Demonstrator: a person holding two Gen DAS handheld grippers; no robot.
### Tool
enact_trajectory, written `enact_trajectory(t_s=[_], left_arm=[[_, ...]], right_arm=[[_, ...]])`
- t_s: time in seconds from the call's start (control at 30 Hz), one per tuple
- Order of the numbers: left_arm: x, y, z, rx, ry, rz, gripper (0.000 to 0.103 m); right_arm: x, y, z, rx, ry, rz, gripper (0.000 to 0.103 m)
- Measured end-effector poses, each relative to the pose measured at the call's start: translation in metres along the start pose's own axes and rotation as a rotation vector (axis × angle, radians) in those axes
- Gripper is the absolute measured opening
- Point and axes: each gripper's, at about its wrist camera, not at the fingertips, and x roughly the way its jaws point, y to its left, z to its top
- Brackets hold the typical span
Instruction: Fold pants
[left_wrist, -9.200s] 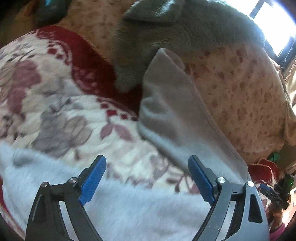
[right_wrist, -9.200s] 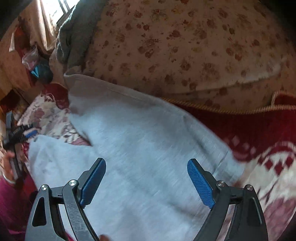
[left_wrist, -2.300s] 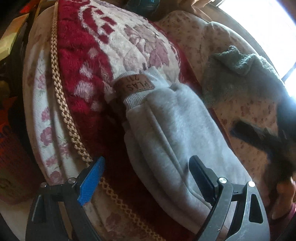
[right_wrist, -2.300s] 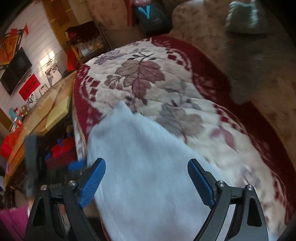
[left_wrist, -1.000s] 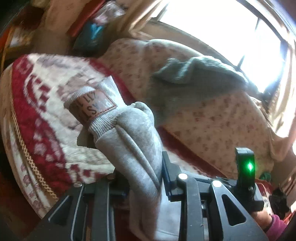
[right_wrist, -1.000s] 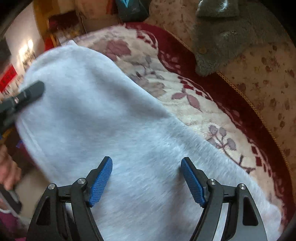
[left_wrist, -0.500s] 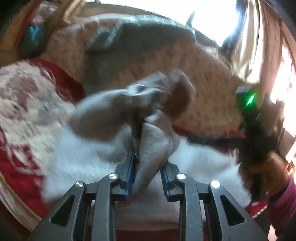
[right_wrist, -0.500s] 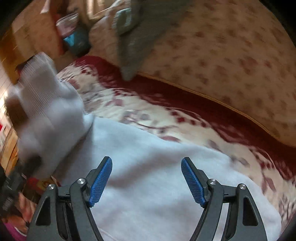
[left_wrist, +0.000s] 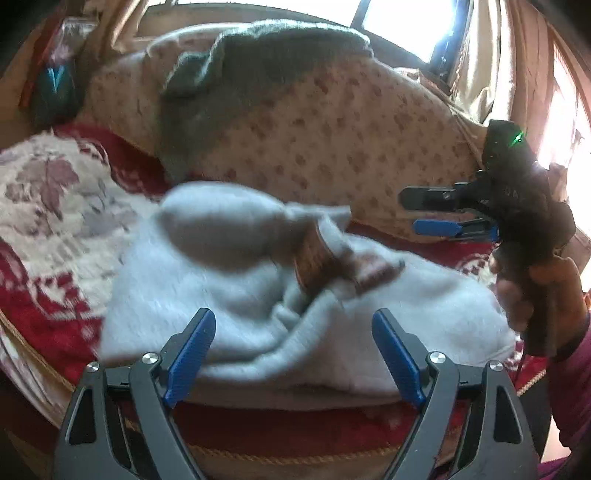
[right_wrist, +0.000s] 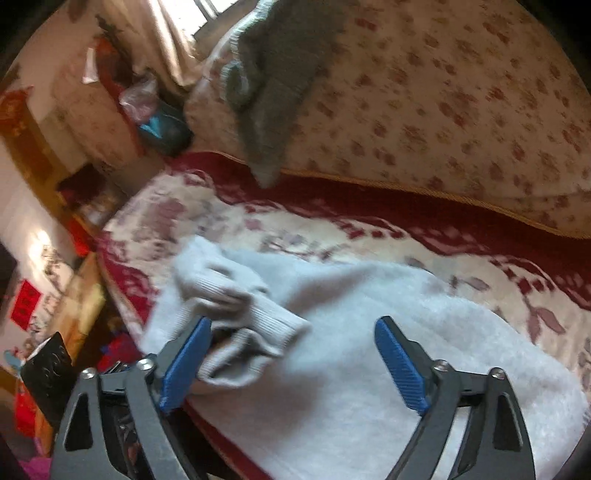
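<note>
The light grey fleece pants (left_wrist: 236, 295) lie folded over on the red floral blanket (left_wrist: 48, 206). Their ribbed cuff end with a brown leather patch (left_wrist: 314, 266) lies blurred on top of the pile. My left gripper (left_wrist: 293, 354) is open and empty just in front of the pants. In the right wrist view the pants (right_wrist: 388, 332) fill the lower middle, with the ribbed cuffs (right_wrist: 240, 306) bunched by the left finger. My right gripper (right_wrist: 291, 358) is open above the pants; it also shows in the left wrist view (left_wrist: 443, 214), held at the right.
A floral cushion (left_wrist: 332, 125) with a dark grey garment (left_wrist: 258, 59) draped over it stands behind the blanket. The blanket's corded front edge (left_wrist: 295, 458) is close below my left gripper. Cluttered furniture and red decorations (right_wrist: 44, 258) lie off the left side.
My left gripper, shut on the pants' cuff end half a second ago, has opened and let it drop onto the pile. The right gripper stayed open and swung over the pants.
</note>
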Motion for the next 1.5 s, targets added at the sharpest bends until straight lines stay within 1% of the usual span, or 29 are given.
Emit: enact_trajectory(t_s=[0.13, 0.2, 0.3, 0.4, 0.43, 0.47, 0.5, 0.57, 0.63, 0.67, 0.7, 0.73, 0.77, 0.83, 0.87, 0.9, 0.93, 0.97, 1.03, 1.07, 1.1, 1.13, 1.17, 1.23, 1.3, 1.37, 1.43, 1.5], left_arm=[[0.017, -0.002, 0.014, -0.008, -0.007, -0.010, 0.086], [0.026, -0.005, 0.016, -0.003, 0.000, 0.002, 0.086], [0.037, -0.006, 0.017, 0.002, 0.015, -0.003, 0.086], [0.046, -0.004, 0.015, 0.001, 0.019, -0.004, 0.086], [0.048, -0.003, 0.014, -0.006, 0.020, 0.001, 0.086], [0.049, -0.001, 0.013, -0.014, 0.022, 0.003, 0.086], [0.050, 0.001, 0.012, -0.022, 0.021, 0.002, 0.086], [0.049, 0.005, 0.014, -0.039, 0.009, -0.011, 0.086], [0.043, 0.005, 0.018, -0.041, -0.016, -0.046, 0.085], [0.039, 0.004, 0.020, -0.038, -0.027, -0.062, 0.082], [0.036, 0.002, 0.022, -0.030, -0.037, -0.078, 0.071], [0.032, -0.002, 0.025, -0.012, -0.042, -0.086, 0.064], [0.030, -0.004, 0.027, 0.004, -0.043, -0.090, 0.062], [0.027, -0.008, 0.028, 0.018, -0.034, -0.116, 0.051], [0.027, -0.011, 0.027, 0.018, -0.023, -0.131, 0.048], [0.028, -0.013, 0.025, 0.018, -0.006, -0.169, 0.036], [0.030, -0.017, 0.021, 0.019, 0.017, -0.196, 0.035], [0.034, -0.022, 0.017, 0.038, 0.030, -0.183, 0.035], [0.048, -0.032, 0.008, 0.101, 0.055, -0.120, 0.035], [0.054, -0.031, 0.005, 0.082, 0.070, -0.124, 0.035], [0.061, -0.028, 0.004, 0.042, 0.084, -0.148, 0.035], [0.068, -0.024, 0.002, -0.005, 0.094, -0.172, 0.035], [0.072, -0.021, 0.001, -0.026, 0.090, -0.176, 0.035], [0.080, -0.017, -0.003, -0.058, 0.081, -0.177, 0.037], [0.081, -0.018, -0.004, -0.057, 0.076, -0.165, 0.038], [0.077, -0.023, -0.002, -0.038, 0.083, -0.155, 0.046], [0.071, -0.029, -0.001, -0.028, 0.086, -0.150, 0.071], [0.061, -0.038, 0.002, 0.005, 0.075, -0.126, 0.082]], right_arm=[[0.025, 0.024, 0.014, -0.041, 0.046, 0.072, 0.095], [0.046, 0.033, 0.022, -0.053, 0.087, 0.081, 0.095], [0.077, 0.043, 0.031, -0.072, 0.148, 0.109, 0.095], [0.106, 0.055, 0.031, -0.140, 0.228, 0.136, 0.092], [0.113, 0.060, 0.030, -0.171, 0.244, 0.127, 0.080], [0.119, 0.066, 0.028, -0.218, 0.264, 0.112, 0.050], [0.120, 0.069, 0.028, -0.222, 0.269, 0.121, 0.042], [0.114, 0.069, 0.029, -0.214, 0.263, 0.167, 0.036], [0.101, 0.071, 0.031, -0.211, 0.243, 0.221, 0.033], [0.093, 0.070, 0.033, -0.194, 0.237, 0.252, 0.031], [0.089, 0.069, 0.034, -0.181, 0.234, 0.272, 0.028], [0.083, 0.067, 0.035, -0.165, 0.231, 0.300, 0.024], [0.076, 0.065, 0.035, -0.151, 0.223, 0.328, 0.022], [0.066, 0.063, 0.033, -0.149, 0.209, 0.328, 0.022], [0.064, 0.062, 0.032, -0.151, 0.208, 0.316, 0.022], [0.062, 0.057, 0.028, -0.143, 0.208, 0.299, 0.022], [0.060, 0.053, 0.025, -0.131, 0.209, 0.292, 0.022], [0.059, 0.046, 0.019, -0.129, 0.209, 0.268, 0.022], [0.059, 0.037, 0.009, -0.149, 0.203, 0.174, 0.022], [0.063, 0.030, 0.003, -0.143, 0.208, 0.132, 0.022], [0.070, 0.021, -0.004, -0.120, 0.218, 0.111, 0.022], [0.074, 0.015, -0.008, -0.101, 0.223, 0.105, 0.022], [0.079, 0.010, -0.012, -0.089, 0.223, 0.094, 0.022], [0.087, 0.002, -0.018, -0.086, 0.217, 0.080, 0.023], [0.095, -0.008, -0.022, -0.033, 0.208, 0.090, 0.023], [0.095, -0.014, -0.022, 0.006, 0.196, 0.118, 0.025], [0.086, -0.016, -0.019, 0.022, 0.181, 0.136, 0.027], [0.069, -0.014, -0.017, 0.020, 0.161, 0.120, 0.029]])
